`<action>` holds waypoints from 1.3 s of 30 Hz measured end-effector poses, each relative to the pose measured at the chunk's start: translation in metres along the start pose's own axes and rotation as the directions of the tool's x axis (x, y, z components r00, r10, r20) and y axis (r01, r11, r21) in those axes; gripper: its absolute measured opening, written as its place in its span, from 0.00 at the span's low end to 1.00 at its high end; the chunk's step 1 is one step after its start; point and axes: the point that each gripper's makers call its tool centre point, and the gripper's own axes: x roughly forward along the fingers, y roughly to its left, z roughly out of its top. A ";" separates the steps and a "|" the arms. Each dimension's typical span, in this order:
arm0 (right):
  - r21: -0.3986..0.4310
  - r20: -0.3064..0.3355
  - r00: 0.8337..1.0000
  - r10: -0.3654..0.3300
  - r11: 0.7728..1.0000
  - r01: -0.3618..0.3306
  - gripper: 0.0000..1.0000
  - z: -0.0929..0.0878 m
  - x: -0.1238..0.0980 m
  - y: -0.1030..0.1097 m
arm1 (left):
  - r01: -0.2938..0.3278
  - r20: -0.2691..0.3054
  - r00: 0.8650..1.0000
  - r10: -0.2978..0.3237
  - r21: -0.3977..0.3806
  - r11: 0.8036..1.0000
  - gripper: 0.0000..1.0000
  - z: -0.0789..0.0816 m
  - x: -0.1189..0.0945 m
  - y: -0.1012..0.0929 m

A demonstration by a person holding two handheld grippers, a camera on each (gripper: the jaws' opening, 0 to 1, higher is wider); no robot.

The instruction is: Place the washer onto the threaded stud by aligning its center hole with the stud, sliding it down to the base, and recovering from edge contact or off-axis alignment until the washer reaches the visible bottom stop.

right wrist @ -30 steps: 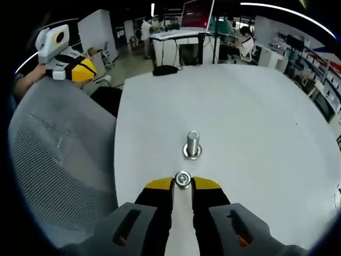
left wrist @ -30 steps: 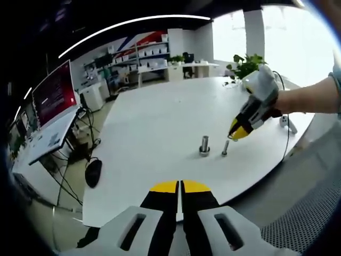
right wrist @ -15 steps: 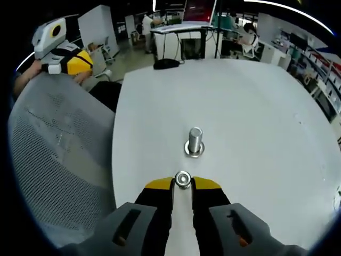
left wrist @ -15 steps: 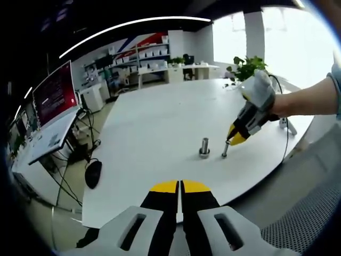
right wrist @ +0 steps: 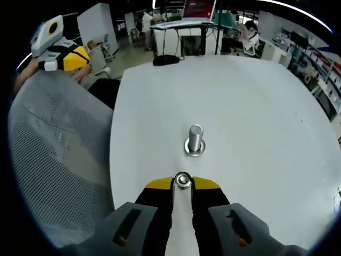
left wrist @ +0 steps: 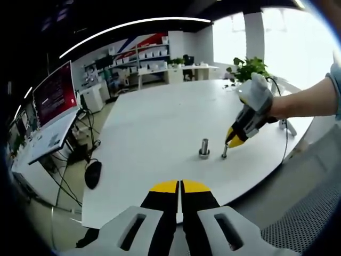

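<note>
The white table spread wide, a mesh chair back at its 9 o'clock in the right gripper view. The right gripper had its jaws narrowed on a small bolt-like stud, holding it upright. At its 12 o'clock, apart, stood the larger threaded stud, the washer ringing its base. The left gripper hung off-table, jaws closed, empty.

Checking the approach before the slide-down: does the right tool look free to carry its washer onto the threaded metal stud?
Probably yes. The right tool holds the small silver washer just short of the upright stud, with bare white table between them and nothing in the way.
</note>
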 end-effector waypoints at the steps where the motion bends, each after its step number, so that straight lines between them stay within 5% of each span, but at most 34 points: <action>1: -0.009 -0.007 1.000 -0.001 1.000 0.001 0.13 0.000 0.000 0.000 | 0.000 0.000 1.000 0.000 0.000 1.000 0.00 0.000 0.000 0.000; 16: -0.126 -0.120 0.993 -0.001 0.992 -0.014 0.13 0.005 -0.002 -0.001 | 0.002 0.007 1.000 -0.002 -0.002 1.000 0.00 0.001 0.000 0.000; 24: -0.232 -0.232 0.973 0.000 0.971 -0.055 0.13 0.002 0.004 0.001 | 0.003 0.008 1.000 -0.003 -0.002 1.000 0.00 0.001 0.000 0.000; 39: -0.267 -0.340 0.940 0.007 0.958 -0.104 0.13 -0.013 0.030 -0.003 | 0.000 0.009 1.000 0.000 -0.012 1.000 0.00 0.001 0.000 0.002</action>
